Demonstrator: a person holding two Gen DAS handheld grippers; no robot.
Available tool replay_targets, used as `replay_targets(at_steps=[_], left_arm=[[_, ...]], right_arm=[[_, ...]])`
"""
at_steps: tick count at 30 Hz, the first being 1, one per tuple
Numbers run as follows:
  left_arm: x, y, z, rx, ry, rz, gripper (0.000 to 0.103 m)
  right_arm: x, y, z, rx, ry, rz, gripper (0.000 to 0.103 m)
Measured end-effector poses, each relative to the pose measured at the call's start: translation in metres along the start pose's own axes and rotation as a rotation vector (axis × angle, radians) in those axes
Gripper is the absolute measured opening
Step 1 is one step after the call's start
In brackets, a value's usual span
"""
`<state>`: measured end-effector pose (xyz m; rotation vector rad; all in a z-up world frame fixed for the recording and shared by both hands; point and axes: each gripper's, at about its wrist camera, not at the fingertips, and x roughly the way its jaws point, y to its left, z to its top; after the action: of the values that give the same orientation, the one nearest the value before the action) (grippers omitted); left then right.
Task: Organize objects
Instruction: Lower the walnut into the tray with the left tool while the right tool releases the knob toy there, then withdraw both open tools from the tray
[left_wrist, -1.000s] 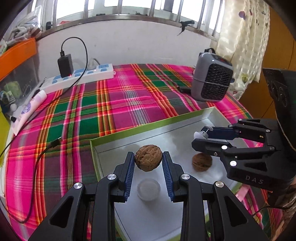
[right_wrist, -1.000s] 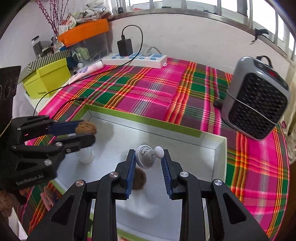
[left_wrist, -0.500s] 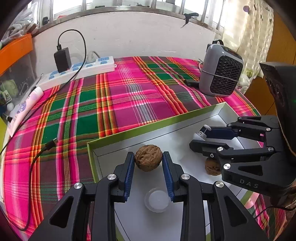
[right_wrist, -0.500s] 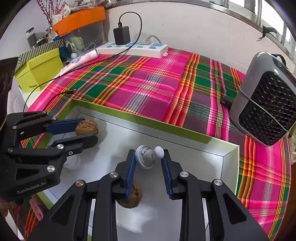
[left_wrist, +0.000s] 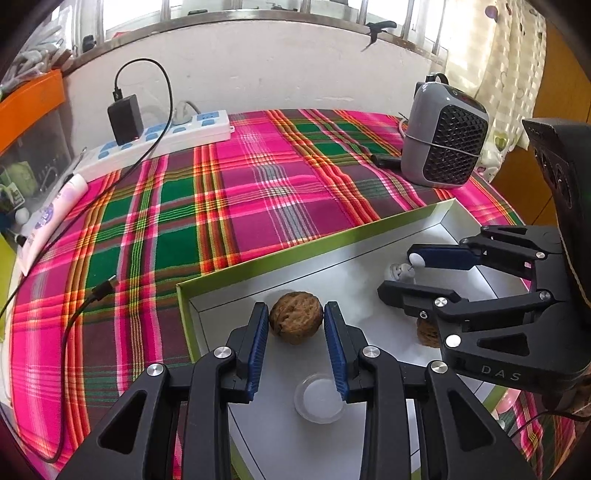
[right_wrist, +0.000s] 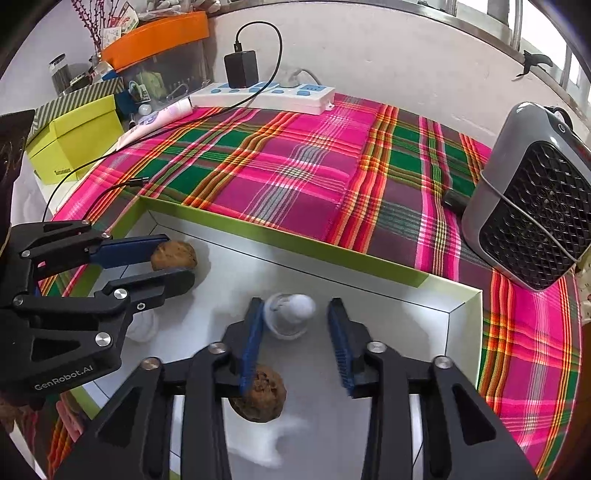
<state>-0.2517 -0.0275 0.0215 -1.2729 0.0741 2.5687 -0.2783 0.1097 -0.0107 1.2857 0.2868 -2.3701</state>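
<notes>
Open plaid cloth (left_wrist: 258, 192) beyond the tray's far wall (left_wrist: 314, 247): clear passage. Heater (left_wrist: 443, 144) blocks beyond the tray's right corner; power strip (left_wrist: 162, 136) farther back left.

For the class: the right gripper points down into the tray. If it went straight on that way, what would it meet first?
Probably the small grey-and-white figurine lying between the right gripper's opened jaws, then the tray floor beneath. Depth is uncertain.

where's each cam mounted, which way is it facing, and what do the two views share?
Left wrist: sits on the left gripper, looking down along its fingers at the walnut it clamps over the white tray; right gripper enters from the right.
Right wrist: sits on the right gripper, jaws just opened around the small white figure; left gripper at left.
Shared: tray, both walnuts, figure, plaid cloth, heater, power strip.
</notes>
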Motion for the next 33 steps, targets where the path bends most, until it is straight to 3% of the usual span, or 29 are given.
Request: replay_targets(at_steps=[18,33], left_arm=[[-0.028,0.0,-0.01,-0.028,-0.043,-0.003,0.042],[-0.083,-0.003,-0.042,-0.051,-0.132,-0.015,0.043]], right_arm=[[-0.025,-0.001,-0.011,0.043,-0.055,0.004,0.044],[-0.076,0.007,-0.041,0.081,-0.155,-0.008,0.045]])
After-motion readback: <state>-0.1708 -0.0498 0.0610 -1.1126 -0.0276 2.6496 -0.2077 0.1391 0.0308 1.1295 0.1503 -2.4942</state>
